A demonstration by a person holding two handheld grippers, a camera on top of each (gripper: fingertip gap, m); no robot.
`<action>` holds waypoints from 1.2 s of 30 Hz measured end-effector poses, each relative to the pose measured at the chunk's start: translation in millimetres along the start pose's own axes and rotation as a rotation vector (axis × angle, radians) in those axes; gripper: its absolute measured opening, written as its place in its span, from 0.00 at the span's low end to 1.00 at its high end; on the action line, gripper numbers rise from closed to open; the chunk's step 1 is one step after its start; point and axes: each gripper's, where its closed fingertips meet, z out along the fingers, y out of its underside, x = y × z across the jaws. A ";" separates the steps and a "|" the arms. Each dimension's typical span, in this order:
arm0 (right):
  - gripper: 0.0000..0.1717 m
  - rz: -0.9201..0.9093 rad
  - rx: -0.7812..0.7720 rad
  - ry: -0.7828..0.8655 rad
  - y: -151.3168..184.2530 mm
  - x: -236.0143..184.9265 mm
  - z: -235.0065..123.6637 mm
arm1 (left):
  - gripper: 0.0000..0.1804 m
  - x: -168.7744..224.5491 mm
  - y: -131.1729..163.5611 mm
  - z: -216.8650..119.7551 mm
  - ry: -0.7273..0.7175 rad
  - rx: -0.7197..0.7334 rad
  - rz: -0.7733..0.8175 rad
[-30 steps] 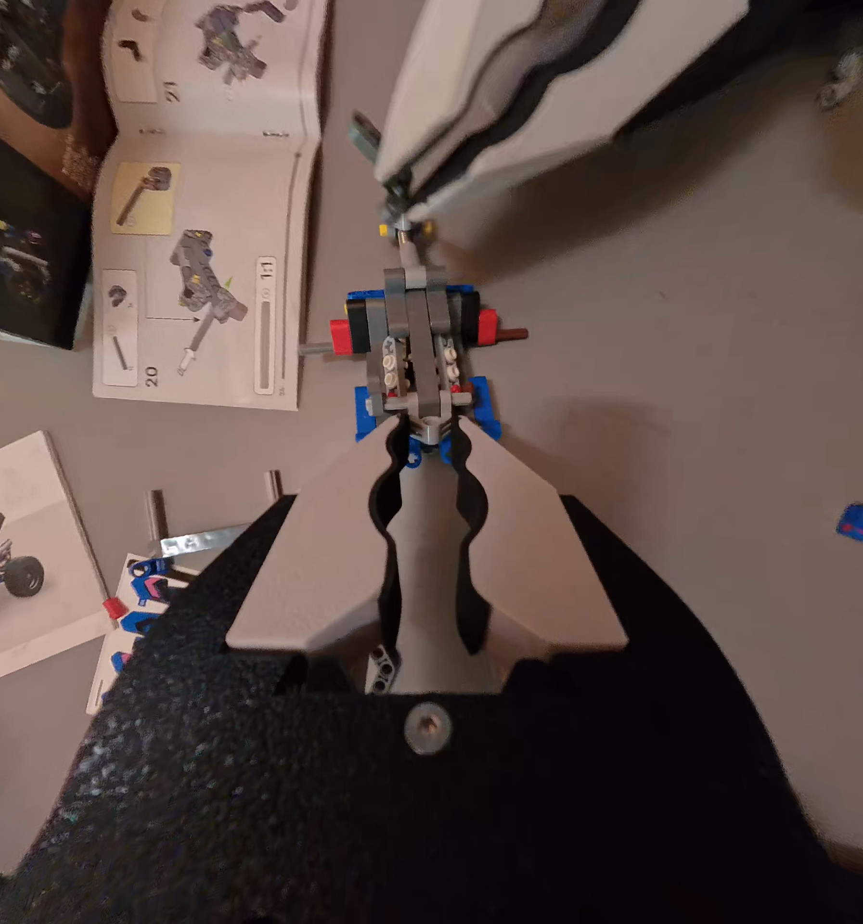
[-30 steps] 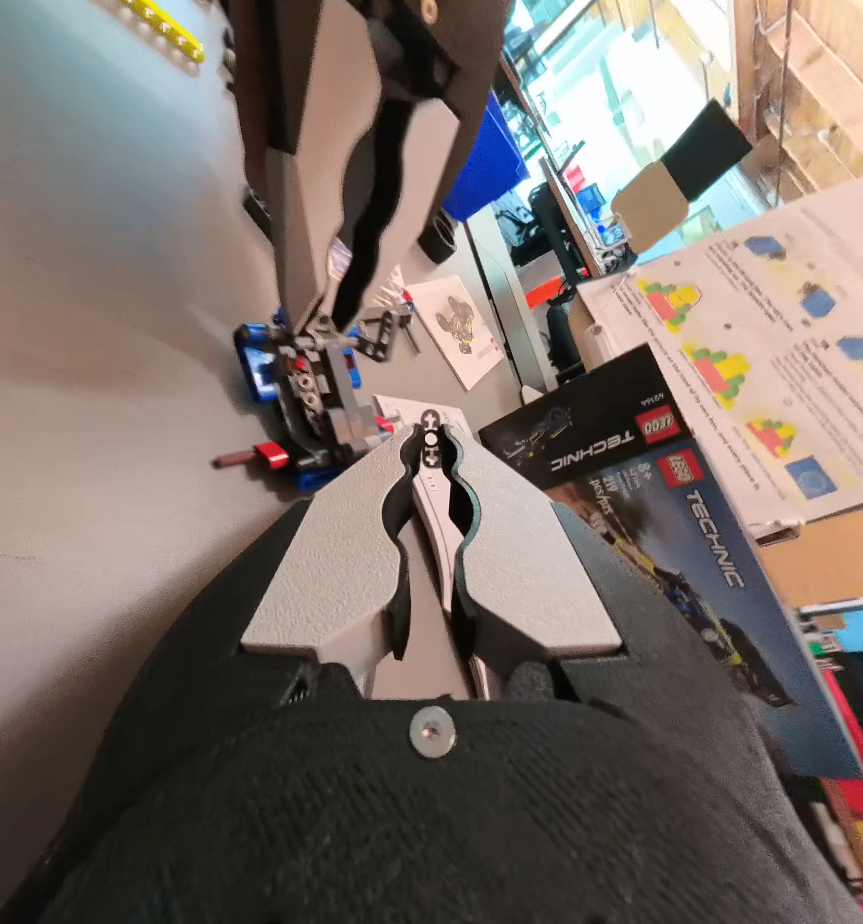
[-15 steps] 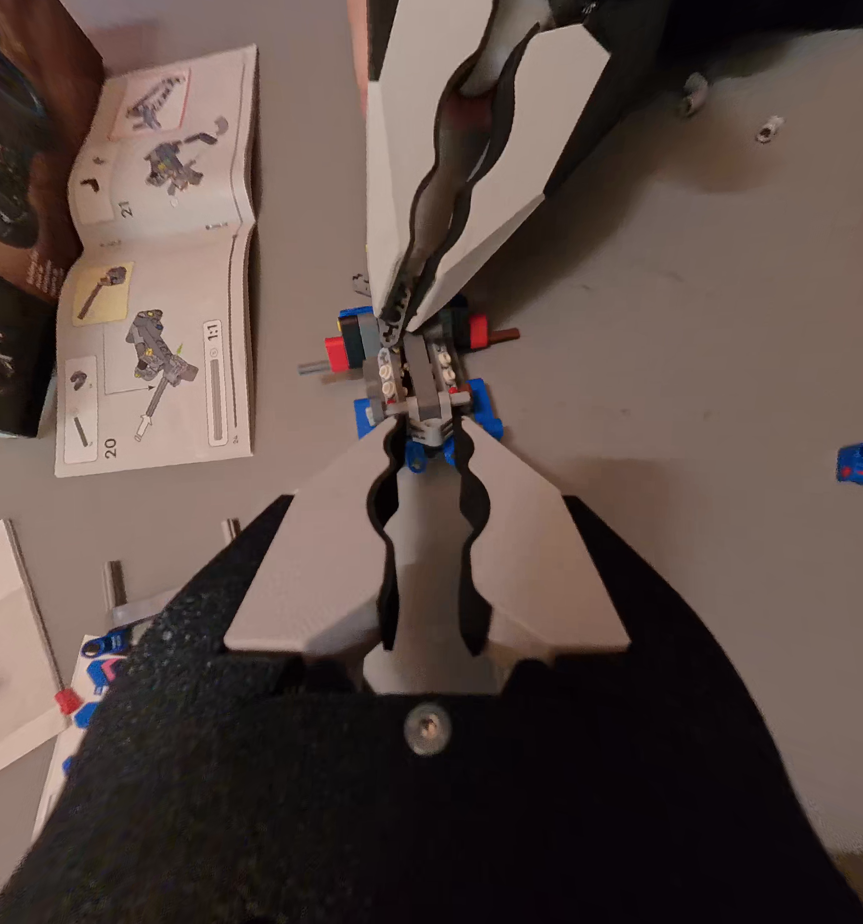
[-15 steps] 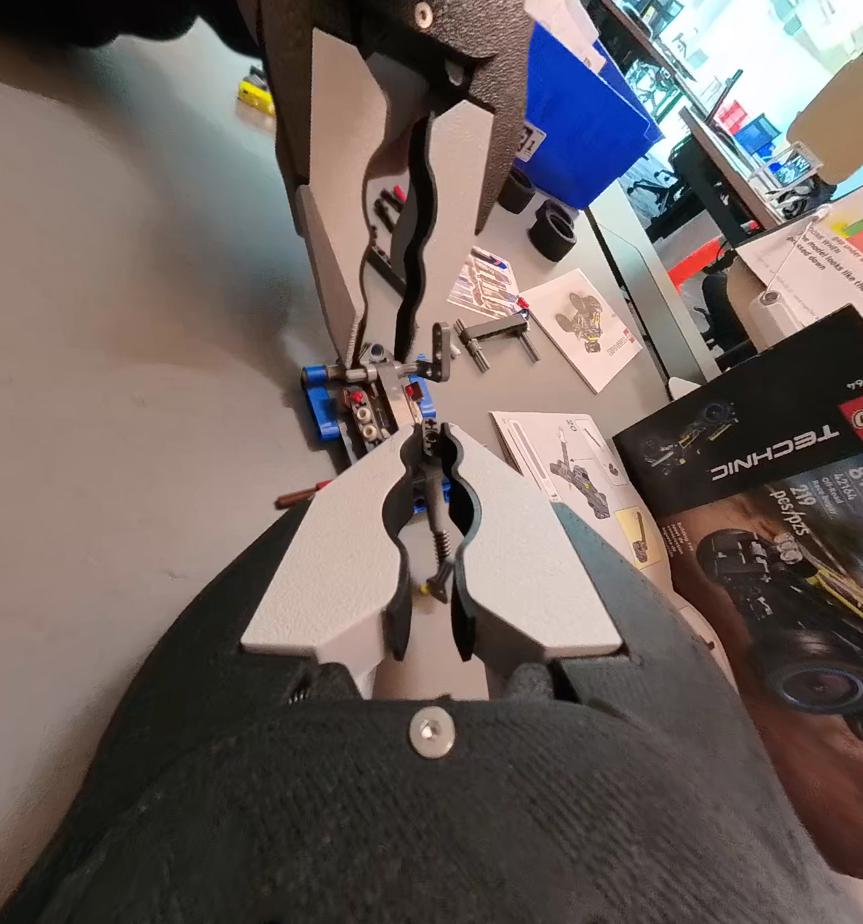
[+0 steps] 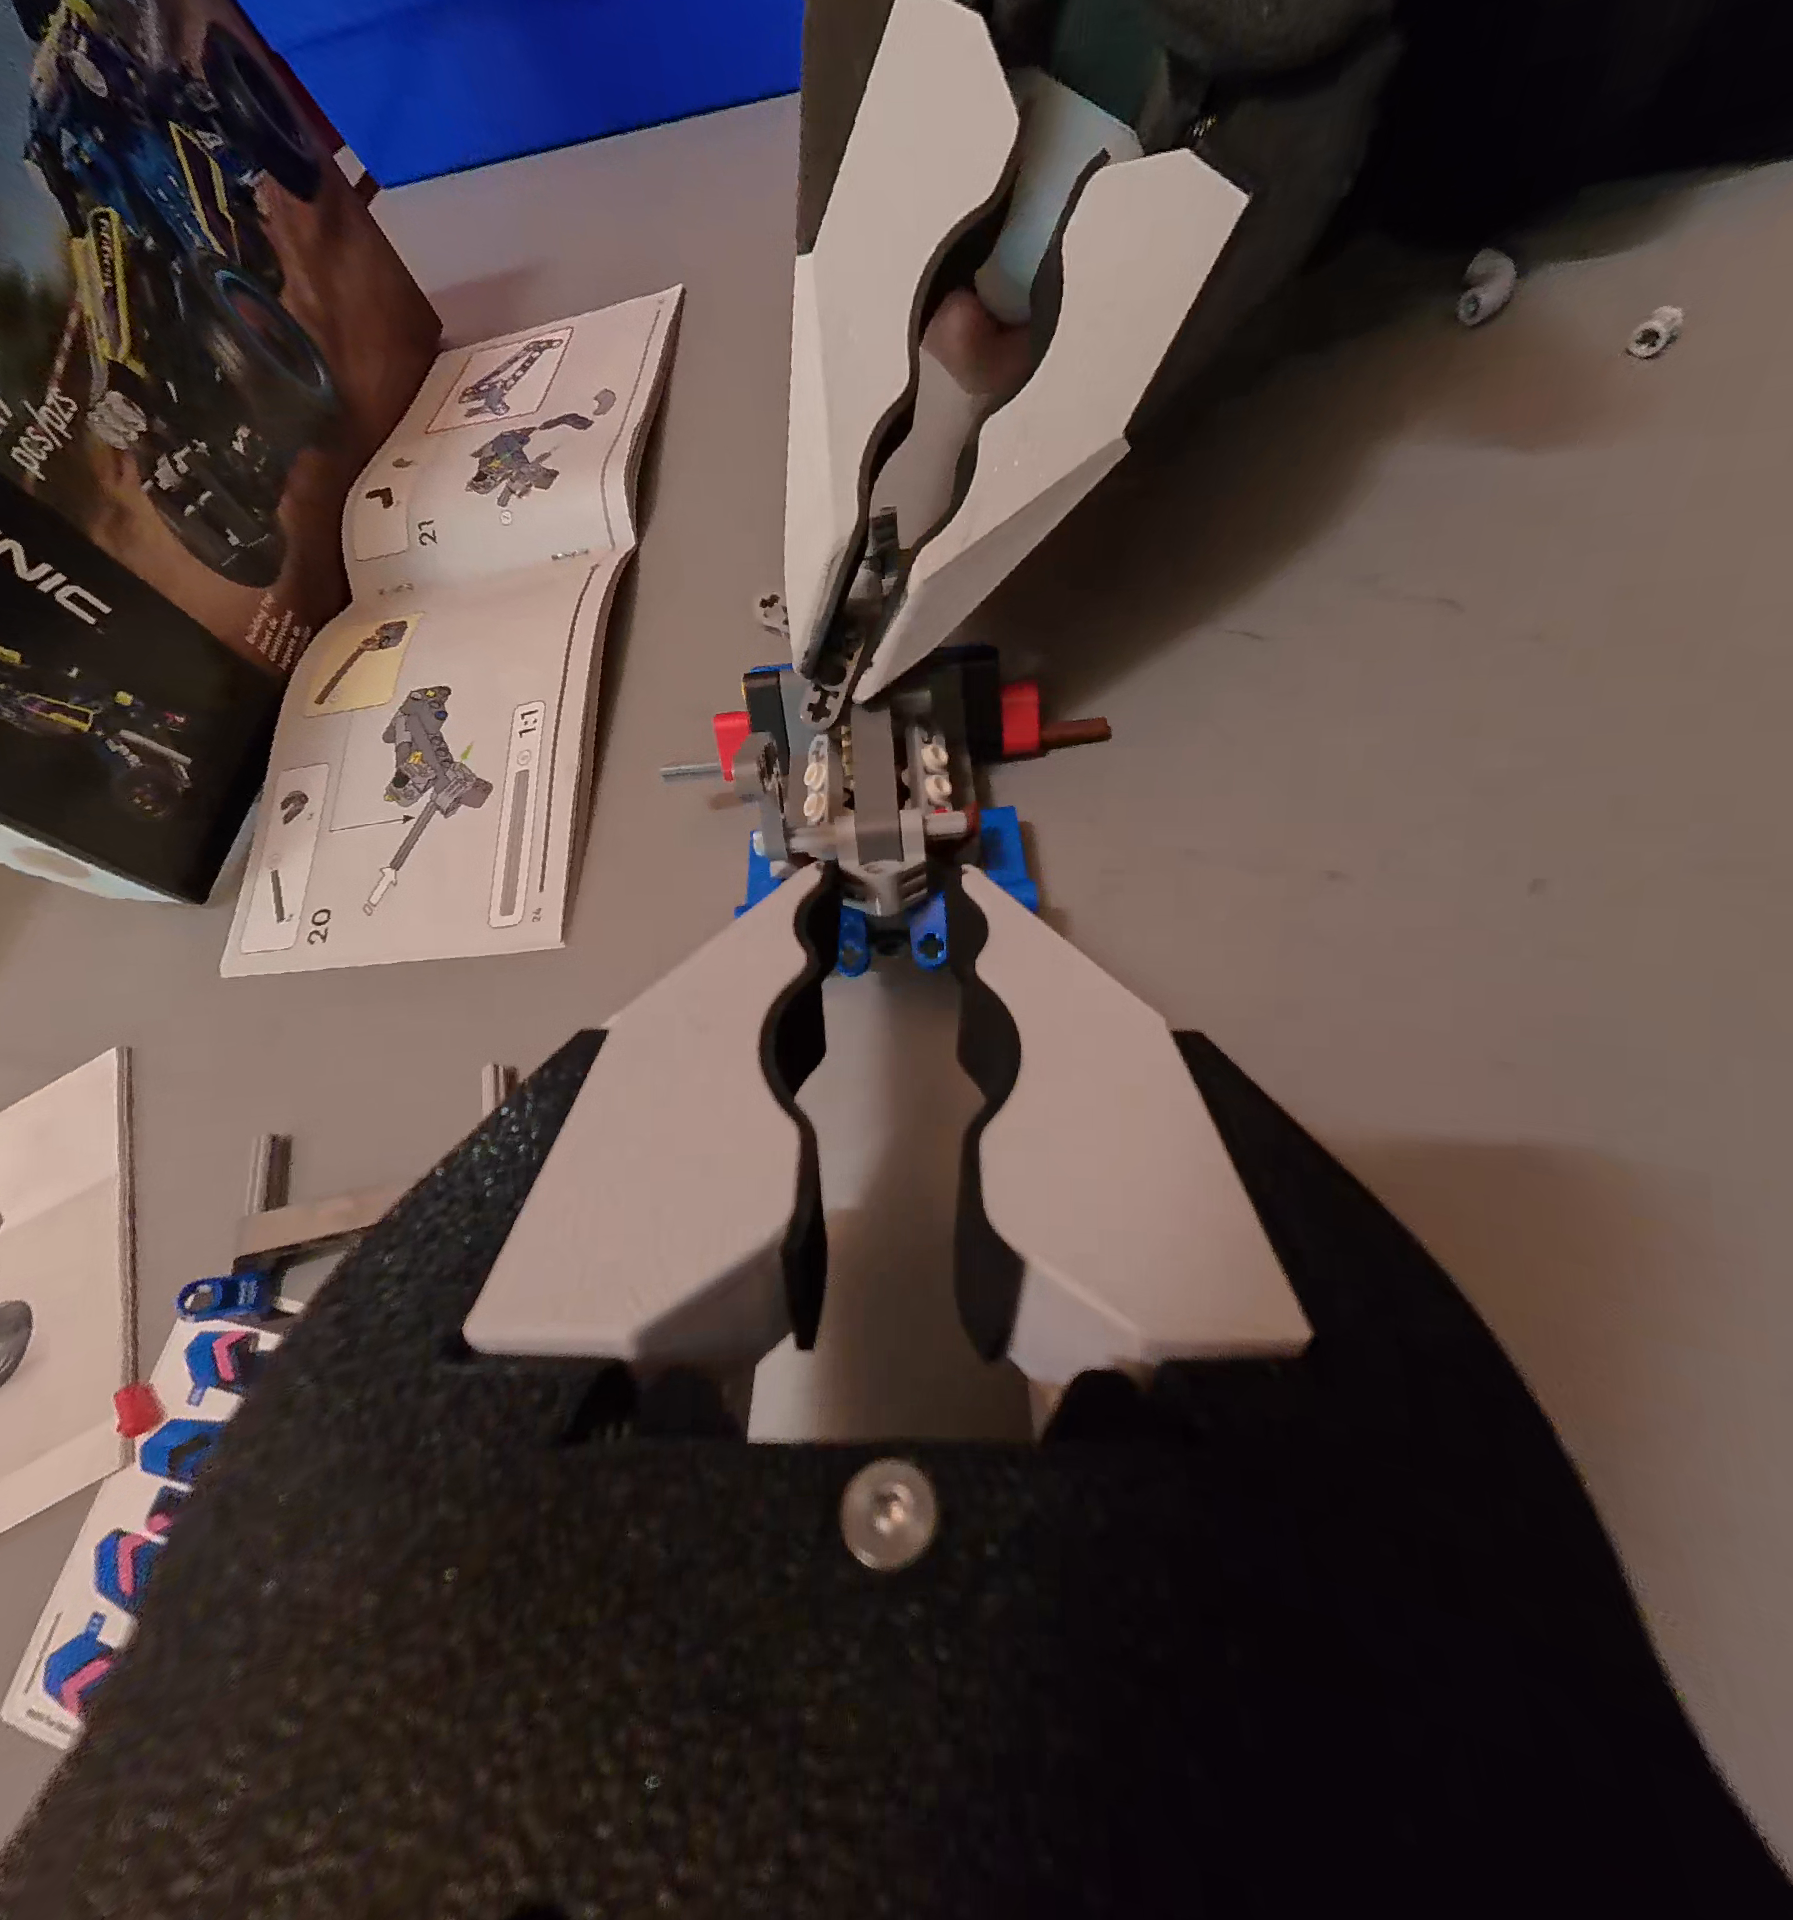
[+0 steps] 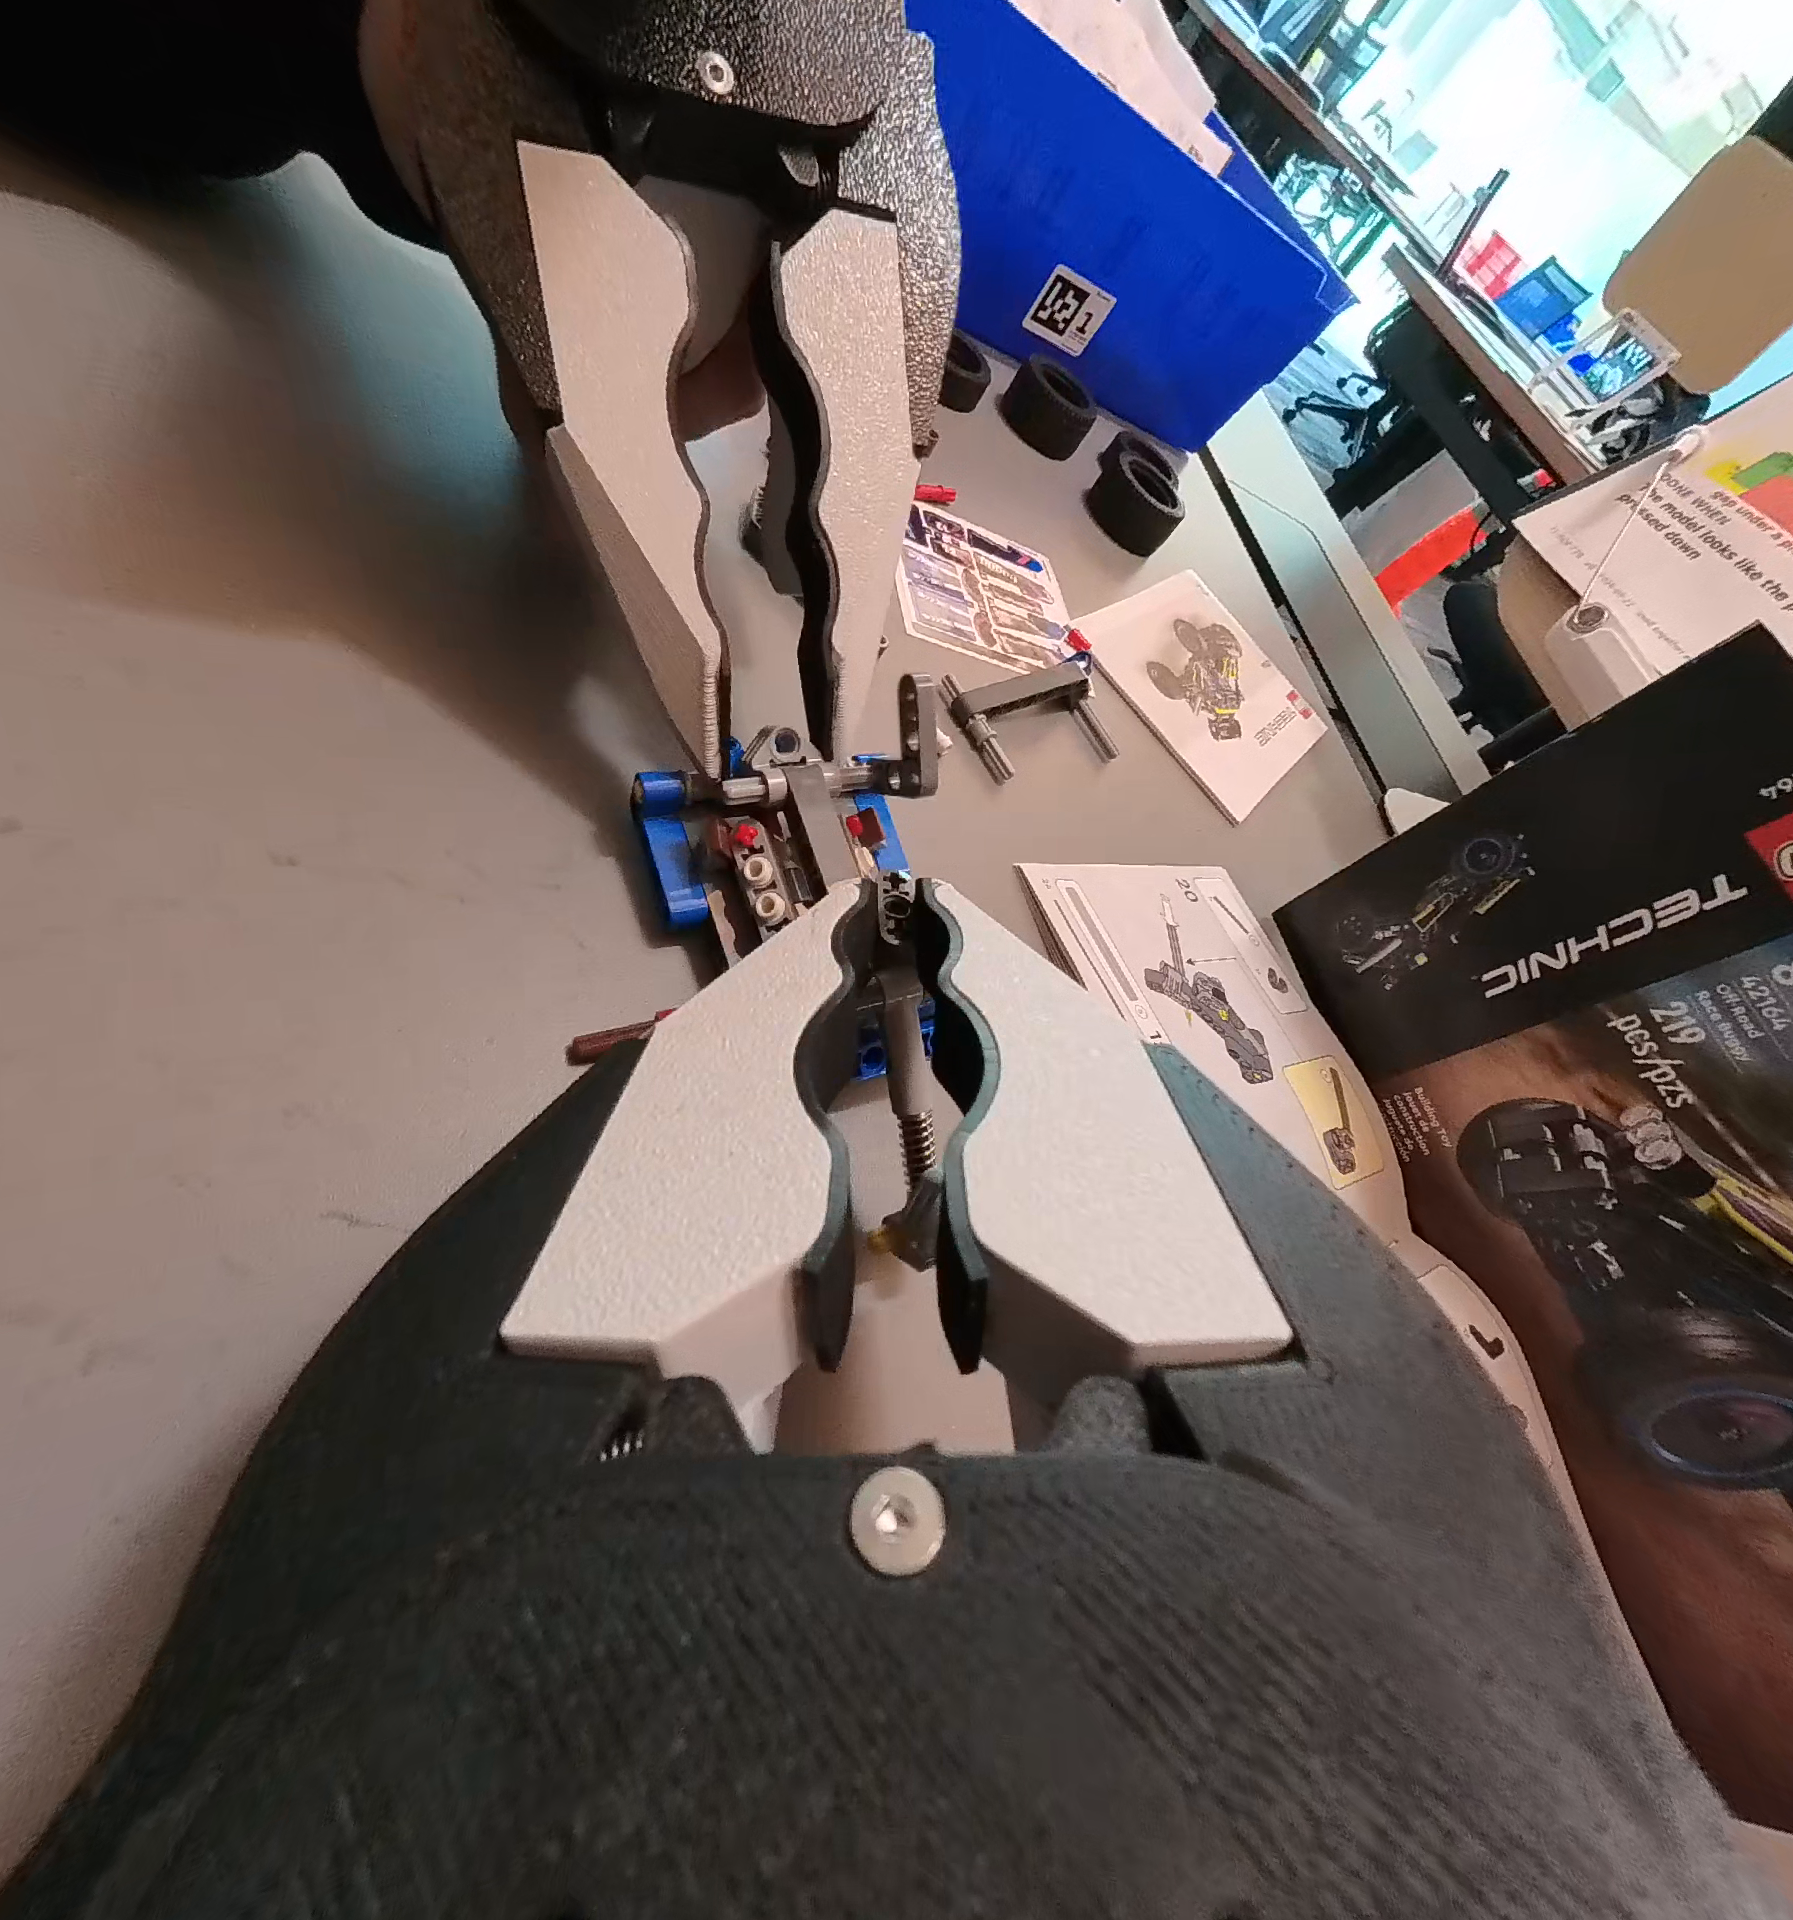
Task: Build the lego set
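Observation:
A small brick model (image 5: 871,769) in grey, blue, red and black lies on the grey table (image 5: 1391,831). My left gripper (image 5: 887,894) is shut on the model's near grey and blue end and holds it on the table. It also shows in the right wrist view (image 6: 767,738), coming down from above onto that end of the model (image 6: 757,862). My right gripper (image 6: 897,904) is shut on a dark grey shock absorber (image 6: 907,1039) with a spring. In the left wrist view the right gripper (image 5: 840,675) brings this part's black tip (image 5: 824,707) against the model's far end.
An open instruction booklet (image 5: 456,644) and a dark toy box (image 5: 92,468) lie left of the model. A sticker sheet (image 5: 113,1558), a small booklet (image 6: 1204,686), a grey frame part (image 6: 1027,707), black tyres (image 6: 1048,405) and a blue bin (image 6: 1100,208) stand nearby. Small pale pins (image 5: 1484,291) lie far right.
My right gripper has swung down with the shock absorber until its tip meets the model's far end. My left gripper has stayed on the model's near end.

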 end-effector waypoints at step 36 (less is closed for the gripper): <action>0.02 -0.066 0.007 0.021 -1.9 -1.9 1.7 | 0.07 -2.5 -0.5 -4.0 0.027 -0.117 -0.066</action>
